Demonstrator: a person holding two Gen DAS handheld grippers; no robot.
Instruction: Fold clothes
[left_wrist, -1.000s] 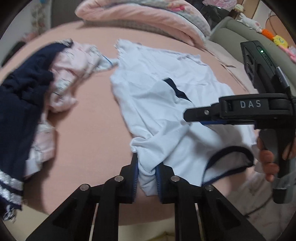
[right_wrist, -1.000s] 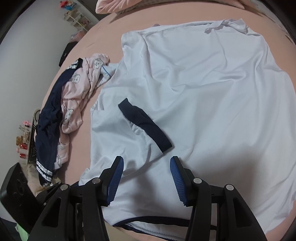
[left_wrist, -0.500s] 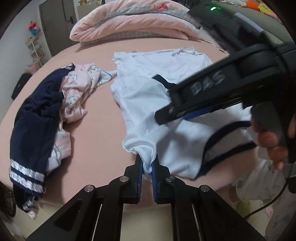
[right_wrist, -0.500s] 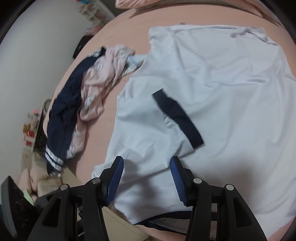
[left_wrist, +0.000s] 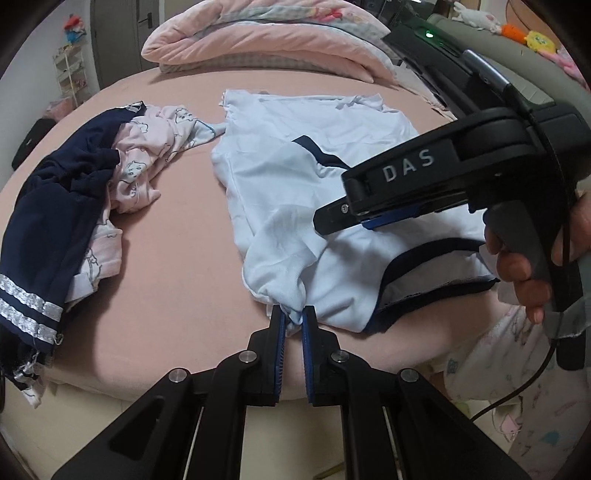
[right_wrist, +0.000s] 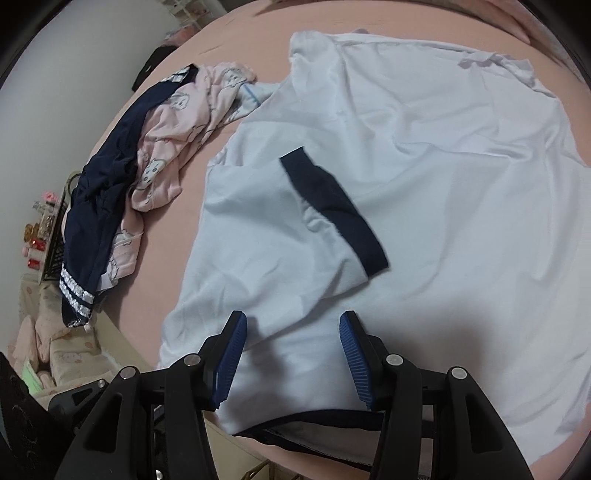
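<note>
Left tool (left_wrist: 294, 320) closed tighter on white shirt (left_wrist: 295, 206), right tool (left_wrist: 373, 210) marked "DAS"

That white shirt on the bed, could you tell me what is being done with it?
A person is folding clothes with two handheld grippers. The left gripper is shut on a bunched corner of the white shirt near the edge of the pink bed. The right gripper hovers open over the shirt near its navy collar, holding nothing. A pile of navy and pink clothes lies beside the shirt.
</note>
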